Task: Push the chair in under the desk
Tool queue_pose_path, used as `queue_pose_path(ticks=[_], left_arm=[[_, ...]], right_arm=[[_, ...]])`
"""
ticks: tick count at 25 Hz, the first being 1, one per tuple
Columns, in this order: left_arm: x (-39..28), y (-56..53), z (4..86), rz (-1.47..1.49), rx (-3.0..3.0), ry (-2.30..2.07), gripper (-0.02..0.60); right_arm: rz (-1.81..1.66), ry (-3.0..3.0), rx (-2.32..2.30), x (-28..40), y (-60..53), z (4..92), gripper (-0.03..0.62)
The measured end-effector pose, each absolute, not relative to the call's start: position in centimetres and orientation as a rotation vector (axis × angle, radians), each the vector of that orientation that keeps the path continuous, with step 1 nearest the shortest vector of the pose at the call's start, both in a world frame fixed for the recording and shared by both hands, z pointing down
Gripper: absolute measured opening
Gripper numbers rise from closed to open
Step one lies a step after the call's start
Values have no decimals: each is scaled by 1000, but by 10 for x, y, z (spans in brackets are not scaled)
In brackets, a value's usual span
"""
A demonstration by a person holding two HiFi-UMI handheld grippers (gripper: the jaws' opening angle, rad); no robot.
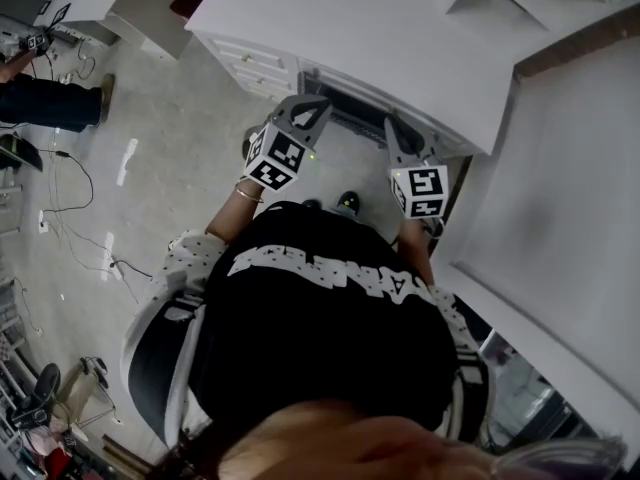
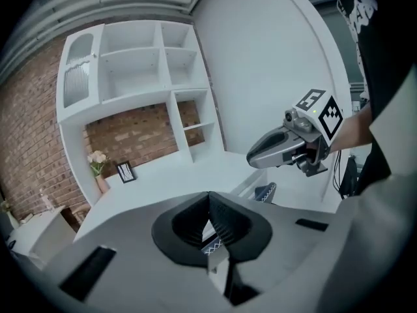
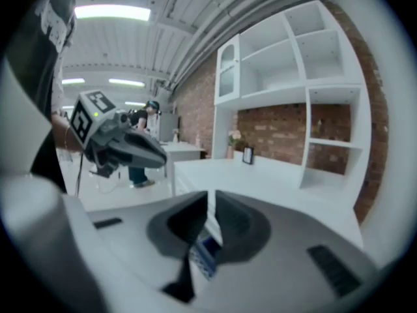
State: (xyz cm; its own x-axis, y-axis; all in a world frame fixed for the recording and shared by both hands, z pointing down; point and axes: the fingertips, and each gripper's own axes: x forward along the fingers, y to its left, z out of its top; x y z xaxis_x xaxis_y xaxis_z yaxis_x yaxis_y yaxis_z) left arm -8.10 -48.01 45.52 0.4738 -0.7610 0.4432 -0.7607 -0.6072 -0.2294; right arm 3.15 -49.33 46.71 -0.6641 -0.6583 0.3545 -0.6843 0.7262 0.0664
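Observation:
The white desk (image 1: 400, 38) fills the top of the head view. Under its front edge sits a dark slatted part (image 1: 345, 118) that looks like the chair, mostly hidden by the desktop. A small blue patterned piece (image 2: 265, 192) shows at the desk edge in the left gripper view. My left gripper (image 1: 312, 103) hovers before that edge, its jaws closed together (image 2: 210, 220) with nothing between them. My right gripper (image 1: 395, 130) hangs beside it at the same height. Its jaws (image 3: 210, 223) stand almost together with only a thin slit, holding nothing.
A white shelf unit (image 2: 137, 77) stands on the desk against a brick wall, with a flower vase (image 2: 98, 165) and a small frame (image 2: 125, 171). Drawers (image 1: 250, 63) lie left of the knee space. Cables (image 1: 80, 188) trail over the floor; another person (image 1: 40, 98) stands far left.

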Motion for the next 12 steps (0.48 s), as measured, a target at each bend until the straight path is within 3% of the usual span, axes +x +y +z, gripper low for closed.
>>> queue_pose_path(ticks=[12], left_arm=[[-91,-466,421,-711,-2685,1446,34]], right_arm=[[136,-2709,962,5,-483,431,32]])
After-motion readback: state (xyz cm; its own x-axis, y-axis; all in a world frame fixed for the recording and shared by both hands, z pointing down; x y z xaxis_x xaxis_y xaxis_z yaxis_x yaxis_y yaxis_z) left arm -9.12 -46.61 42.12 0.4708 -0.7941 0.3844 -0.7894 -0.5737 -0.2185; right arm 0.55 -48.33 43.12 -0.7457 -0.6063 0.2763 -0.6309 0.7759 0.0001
